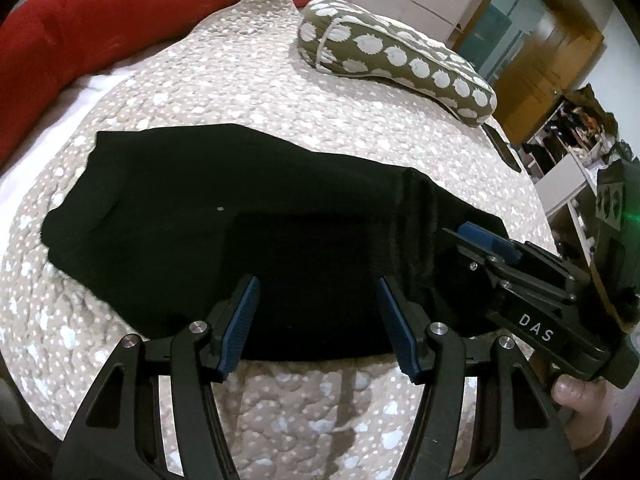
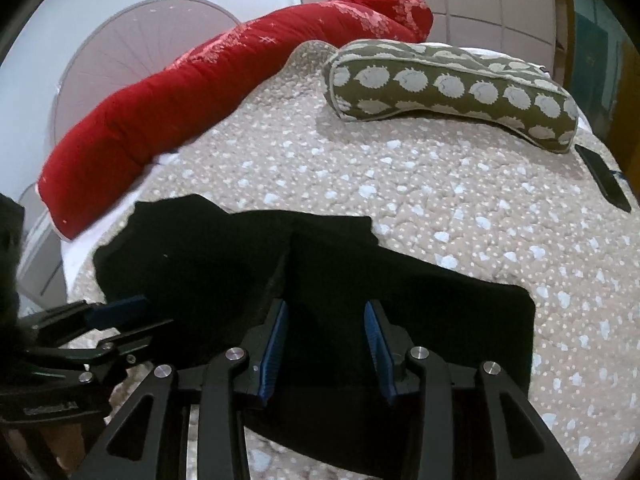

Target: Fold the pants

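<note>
Two claws hover low over one pair of black pants lying folded on the bed's speckled quilt: the left claw gapes wide, holding nothing, and the right claw is likewise spread and empty above the cloth. Beyond lie one hedgehog-print bolster, one dark phone and one red duvet.

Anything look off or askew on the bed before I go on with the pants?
Nothing stands out. The black pants lie flat on the speckled bedspread, already partly folded, with both grippers open. The only stray thing is a dark, flat phone-like object beside the hedgehog-print pillow, clear of the pants.
</note>
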